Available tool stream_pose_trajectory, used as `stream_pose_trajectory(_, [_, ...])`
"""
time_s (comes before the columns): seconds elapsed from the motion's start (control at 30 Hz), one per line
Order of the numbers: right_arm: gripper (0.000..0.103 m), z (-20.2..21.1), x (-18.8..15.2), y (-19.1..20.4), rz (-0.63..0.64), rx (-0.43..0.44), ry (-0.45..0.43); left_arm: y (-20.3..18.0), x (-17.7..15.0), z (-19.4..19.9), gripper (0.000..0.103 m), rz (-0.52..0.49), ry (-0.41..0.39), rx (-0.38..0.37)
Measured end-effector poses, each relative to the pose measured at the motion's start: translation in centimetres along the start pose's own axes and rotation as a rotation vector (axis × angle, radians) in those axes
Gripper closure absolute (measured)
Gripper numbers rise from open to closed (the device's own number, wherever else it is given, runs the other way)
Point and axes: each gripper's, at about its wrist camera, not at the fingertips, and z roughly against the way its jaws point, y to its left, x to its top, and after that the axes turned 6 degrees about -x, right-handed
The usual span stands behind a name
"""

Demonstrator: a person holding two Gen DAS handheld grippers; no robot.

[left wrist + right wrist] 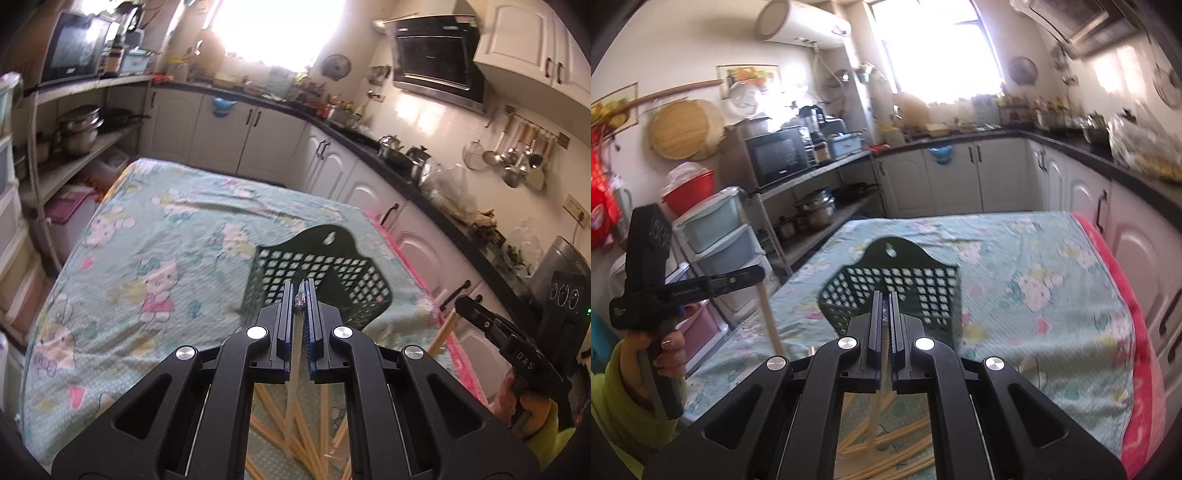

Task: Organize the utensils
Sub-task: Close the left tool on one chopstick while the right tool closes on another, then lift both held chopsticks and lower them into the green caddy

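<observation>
A dark green perforated utensil basket [317, 277] stands on the cartoon-print cloth; it also shows in the right wrist view [905, 291]. My left gripper [300, 295] is shut on a pale wooden chopstick [295, 363] and held above the table just short of the basket. My right gripper [884, 306] is shut on another chopstick [881, 373], also just short of the basket. Several loose chopsticks [295, 435] lie on the cloth below the grippers, also in the right wrist view [886, 443]. Each gripper shows from the side in the other's view, the right one [480, 317] and the left one [713, 284].
The table [147, 236] is covered by a mint cloth with a pink edge [1137, 332]. Kitchen cabinets [332, 162] and a dark counter run along the far and right sides. A shelf with pots [79, 129] and plastic drawers [720, 236] stand at the left.
</observation>
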Motion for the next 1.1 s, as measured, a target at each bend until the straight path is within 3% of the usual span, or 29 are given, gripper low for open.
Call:
stream_pose_trajectory(0.53, [0.1,2.1,5.8,2.7,0.085,0.038,-0.161,-4.3,4.6,2.2,0.1,-0.108,-0.121,-0.073])
stream_pose_trajectory(0.83, [0.1,1.5,9.7,2.3,0.043,0.023,-0.24,-5.1,8.0,2.6,0.1,-0.126,-0.195,-0.067])
stream_pose_trajectory(1.1, [0.1,0.6,12.5,0.7,0.002,-0.041,-0.297,-5.2,10.7,2.0,0.1,-0.134,-0.241,-0.037])
